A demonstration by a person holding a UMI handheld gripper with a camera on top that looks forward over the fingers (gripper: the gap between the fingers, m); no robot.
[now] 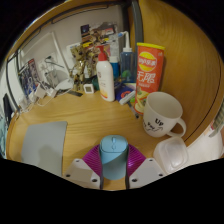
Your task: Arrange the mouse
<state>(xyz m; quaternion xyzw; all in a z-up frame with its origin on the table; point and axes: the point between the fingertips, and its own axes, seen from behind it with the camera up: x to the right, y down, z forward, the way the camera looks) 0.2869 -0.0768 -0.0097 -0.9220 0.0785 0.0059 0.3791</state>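
A light blue computer mouse sits between my gripper's two fingers. The magenta pads press on both of its sides, so the gripper is shut on it. The mouse is over the wooden desk, just right of a grey mouse mat. I cannot tell whether the mouse rests on the desk or is held above it.
A white mug stands just ahead to the right, with a small white cup nearer. Behind are an orange canister, a white bottle and clutter along the wall.
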